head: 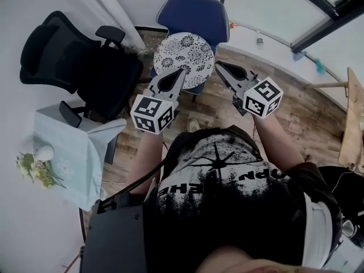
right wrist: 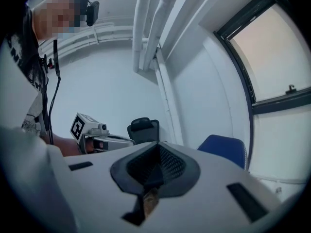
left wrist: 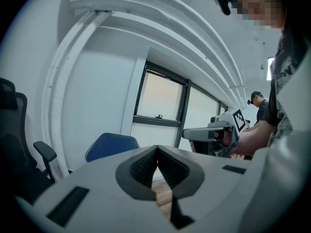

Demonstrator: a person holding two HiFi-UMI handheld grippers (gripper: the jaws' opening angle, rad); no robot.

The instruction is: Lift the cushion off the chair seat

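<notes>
A round white cushion with a black flower pattern (head: 185, 52) lies on the seat of a blue chair (head: 196, 15) by the far wall. My left gripper (head: 181, 73) is shut with nothing in it, its tips just short of the cushion's near edge. To the right, my right gripper (head: 218, 66) is also shut and empty, beside the cushion's right rim. The left gripper view shows the jaws (left wrist: 156, 148) meeting, the blue chair back (left wrist: 111, 147) and the right gripper (left wrist: 214, 132). In the right gripper view the jaws (right wrist: 158, 147) meet; the cushion is hidden in both gripper views.
A black office chair (head: 74, 61) stands left of the blue chair. A small table with a pale cloth (head: 77, 152) and a flower bunch (head: 35, 168) is at the near left. A wooden furniture edge (head: 354, 118) is at the right. Wood floor (head: 296, 107) lies between.
</notes>
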